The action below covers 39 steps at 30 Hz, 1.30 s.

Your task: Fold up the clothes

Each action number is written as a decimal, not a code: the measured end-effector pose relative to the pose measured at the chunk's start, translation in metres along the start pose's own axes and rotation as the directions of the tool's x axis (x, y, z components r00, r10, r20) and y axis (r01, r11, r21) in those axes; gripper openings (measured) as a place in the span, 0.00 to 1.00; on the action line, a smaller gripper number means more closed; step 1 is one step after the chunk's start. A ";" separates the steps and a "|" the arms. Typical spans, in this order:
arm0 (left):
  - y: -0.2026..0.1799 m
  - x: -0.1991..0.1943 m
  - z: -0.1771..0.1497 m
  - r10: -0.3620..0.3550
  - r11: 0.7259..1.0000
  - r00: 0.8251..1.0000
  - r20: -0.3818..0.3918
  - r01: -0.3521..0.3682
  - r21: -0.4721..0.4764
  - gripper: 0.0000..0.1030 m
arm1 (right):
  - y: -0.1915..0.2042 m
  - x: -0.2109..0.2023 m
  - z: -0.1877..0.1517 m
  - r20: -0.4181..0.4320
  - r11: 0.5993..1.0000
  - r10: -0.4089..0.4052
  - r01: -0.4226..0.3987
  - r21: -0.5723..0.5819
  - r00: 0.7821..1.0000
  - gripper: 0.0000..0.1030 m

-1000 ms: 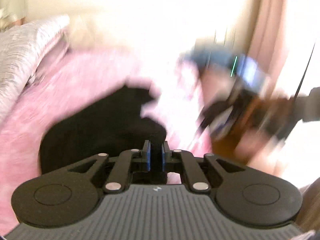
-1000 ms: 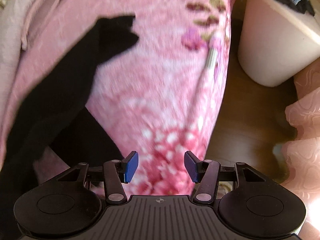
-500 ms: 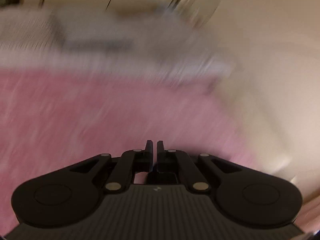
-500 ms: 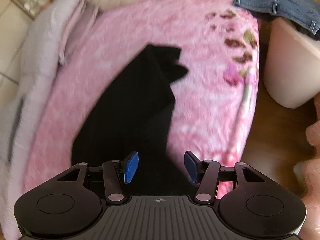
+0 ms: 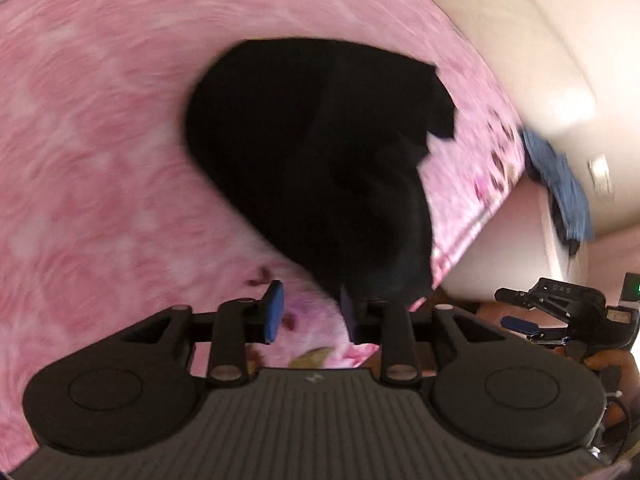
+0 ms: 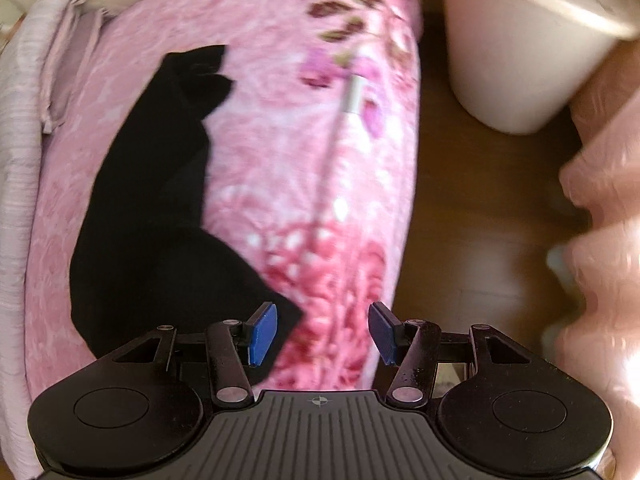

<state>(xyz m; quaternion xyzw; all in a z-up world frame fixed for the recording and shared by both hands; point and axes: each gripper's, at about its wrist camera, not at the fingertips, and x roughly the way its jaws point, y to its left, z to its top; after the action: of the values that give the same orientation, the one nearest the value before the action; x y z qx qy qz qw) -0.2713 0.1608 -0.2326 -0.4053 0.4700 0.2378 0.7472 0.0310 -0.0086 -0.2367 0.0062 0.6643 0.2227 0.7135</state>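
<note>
Jaws of both grippers, left (image 5: pixel 308 316) and right (image 6: pixel 322 334), are held apart, empty. Ahead, a limp black cloth garment (image 6: pixel 152 200) lies on the pink fleece bed blanket (image 6: pixel 312 184); its nearest hem is best pinched.

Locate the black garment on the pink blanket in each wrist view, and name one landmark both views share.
Left wrist view: the black garment fills the centre, reaching down to the near blanket edge.
Right wrist view: it lies left of centre, running from upper middle to lower left.
Shared landmark: the pink floral blanket, whose flower print lies right of the garment in both.
</note>
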 end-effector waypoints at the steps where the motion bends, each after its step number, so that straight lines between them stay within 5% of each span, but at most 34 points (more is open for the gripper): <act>1: -0.015 0.008 0.001 0.006 0.999 1.000 -0.014 -0.005 0.031 0.30 | -0.010 -0.002 0.002 -0.007 1.000 0.006 -0.006 0.011 1.000 0.53; 10: -0.139 0.128 0.001 0.139 0.974 0.977 -0.163 -0.105 0.201 0.35 | -0.115 -0.015 0.027 -0.052 0.990 -0.010 0.017 0.137 0.999 0.53; 18: -0.186 0.195 0.014 0.259 0.959 0.950 -0.174 -0.231 0.164 0.37 | -0.190 -0.017 0.051 -0.060 0.969 -0.048 0.061 0.240 0.997 0.53; 23: -0.192 0.230 0.023 0.367 0.929 0.912 -0.184 -0.350 0.116 0.41 | -0.199 -0.007 0.061 -0.084 0.969 -0.028 0.048 0.243 0.996 0.53; 25: -0.181 0.220 0.028 0.341 0.940 0.923 -0.180 -0.330 0.087 0.33 | -0.196 0.001 0.061 -0.101 0.971 -0.018 0.041 0.236 0.995 0.53; 27: -0.169 0.208 0.034 0.308 0.951 0.935 -0.174 -0.303 0.056 0.11 | -0.190 0.010 0.060 -0.117 0.974 -0.005 0.031 0.224 0.993 0.53; 30: -0.152 0.190 0.043 0.260 0.965 0.952 -0.162 -0.261 0.010 0.08 | -0.173 0.023 0.055 -0.135 0.983 0.026 0.000 0.184 0.990 0.53; 34: -0.123 0.099 0.074 0.211 0.977 0.977 -0.012 -0.210 0.039 0.08 | -0.137 0.038 0.043 -0.161 0.989 0.124 -0.109 0.099 0.979 0.53; 36: -0.107 0.055 0.090 0.208 0.976 0.976 0.061 -0.211 0.047 0.07 | -0.122 0.051 0.031 -0.194 0.964 0.237 -0.205 0.168 0.952 0.53; 39: -0.079 0.004 0.112 0.236 0.969 0.962 0.139 -0.245 0.047 0.07 | -0.105 0.082 0.002 -0.247 0.847 0.446 -0.316 0.428 0.860 0.53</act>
<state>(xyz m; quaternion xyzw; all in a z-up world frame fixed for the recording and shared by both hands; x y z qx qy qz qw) -0.1544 0.2100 -0.1804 -0.3046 0.4723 0.3382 0.7549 0.0671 -0.0755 -0.3456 0.2370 0.7913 0.2290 0.5150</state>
